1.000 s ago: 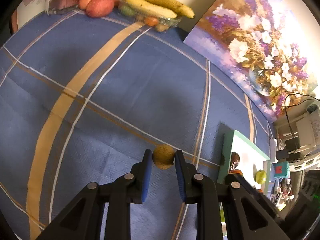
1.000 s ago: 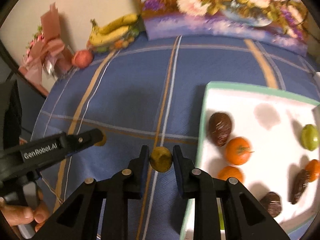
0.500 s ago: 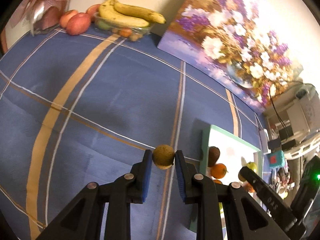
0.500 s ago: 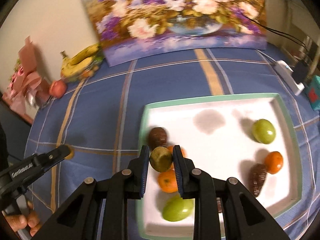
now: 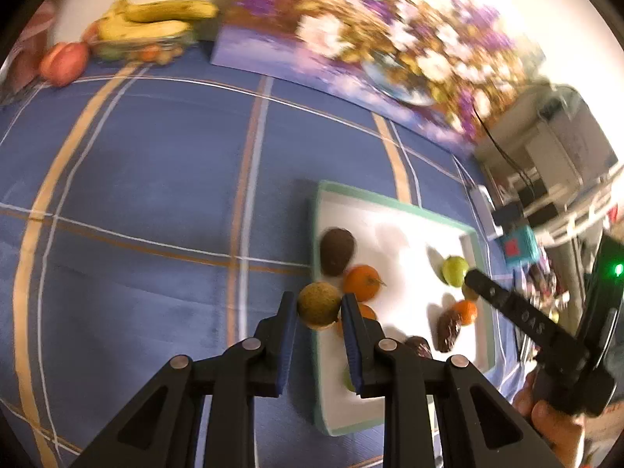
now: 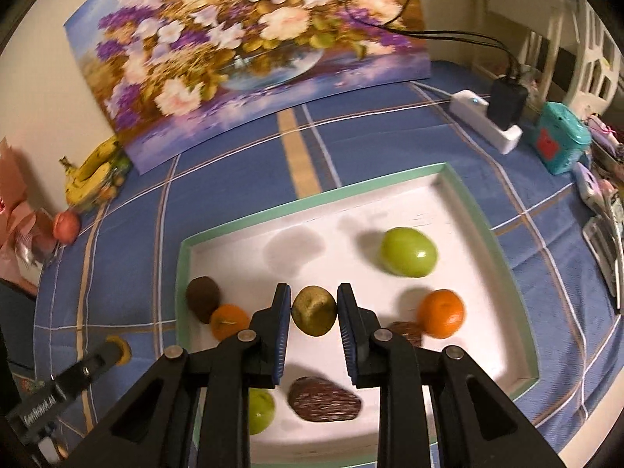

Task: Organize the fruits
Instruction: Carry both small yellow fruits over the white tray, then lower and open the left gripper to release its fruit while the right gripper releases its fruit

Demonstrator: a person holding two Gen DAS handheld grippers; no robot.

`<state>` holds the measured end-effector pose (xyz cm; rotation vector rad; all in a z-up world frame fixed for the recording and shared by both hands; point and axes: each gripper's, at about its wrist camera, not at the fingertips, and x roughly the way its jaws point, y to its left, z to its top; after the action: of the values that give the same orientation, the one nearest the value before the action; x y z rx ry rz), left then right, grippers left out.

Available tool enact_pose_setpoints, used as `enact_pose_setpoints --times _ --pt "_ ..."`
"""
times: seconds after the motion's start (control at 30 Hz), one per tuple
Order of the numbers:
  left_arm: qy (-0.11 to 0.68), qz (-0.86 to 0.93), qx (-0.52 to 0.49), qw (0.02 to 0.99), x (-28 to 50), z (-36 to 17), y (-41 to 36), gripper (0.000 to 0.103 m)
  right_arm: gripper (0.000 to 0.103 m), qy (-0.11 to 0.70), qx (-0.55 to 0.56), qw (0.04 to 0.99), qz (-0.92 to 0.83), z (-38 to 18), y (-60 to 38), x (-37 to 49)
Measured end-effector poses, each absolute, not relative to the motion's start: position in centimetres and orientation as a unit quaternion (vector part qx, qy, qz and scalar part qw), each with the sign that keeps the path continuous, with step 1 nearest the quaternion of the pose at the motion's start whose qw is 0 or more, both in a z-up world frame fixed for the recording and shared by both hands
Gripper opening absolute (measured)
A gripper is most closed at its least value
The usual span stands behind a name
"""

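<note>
Right gripper (image 6: pixel 314 314): clamped on a yellow-brown round fruit (image 6: pixel 314 315), hanging over the tray's middle, nearer arm for the drop.
Left gripper (image 5: pixel 319 310): pinching a second rough brownish fruit (image 5: pixel 319 304), poised at the tray's left rim.
Tray (image 6: pixel 312 195): straight below right load; free white floor ahead, between the green fruit (image 6: pixel 408 252) and brown fruit (image 6: pixel 202 298).
Far: bananas (image 5: pixel 156 19) by the wall.
</note>
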<state>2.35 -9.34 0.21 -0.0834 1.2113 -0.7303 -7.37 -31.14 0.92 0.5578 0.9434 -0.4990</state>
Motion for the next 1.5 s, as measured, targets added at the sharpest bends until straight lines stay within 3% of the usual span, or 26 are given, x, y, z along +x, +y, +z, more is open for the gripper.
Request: enact_pose_setpoints --times 0.27,0.77,1.5 --pt "0.553 -0.362 0.023 0.750 -0.2 0.0 -12.4 0.025 0.025 0.437 0.263 0.825 -0.245 1.4 -31.9 -8.2" --pt "0.567 -0.358 0.047 0.741 -0.6 -1.2 -13.2 0.025 0.025 0.450 0.262 0.820 -0.235 0.7 -31.7 -7.8" --pt "0.590 -0.347 0.079 0.725 -0.7 -3.6 -13.9 0.025 0.025 0.525 0.264 0.779 -0.218 -4.8 -31.1 -6.2"
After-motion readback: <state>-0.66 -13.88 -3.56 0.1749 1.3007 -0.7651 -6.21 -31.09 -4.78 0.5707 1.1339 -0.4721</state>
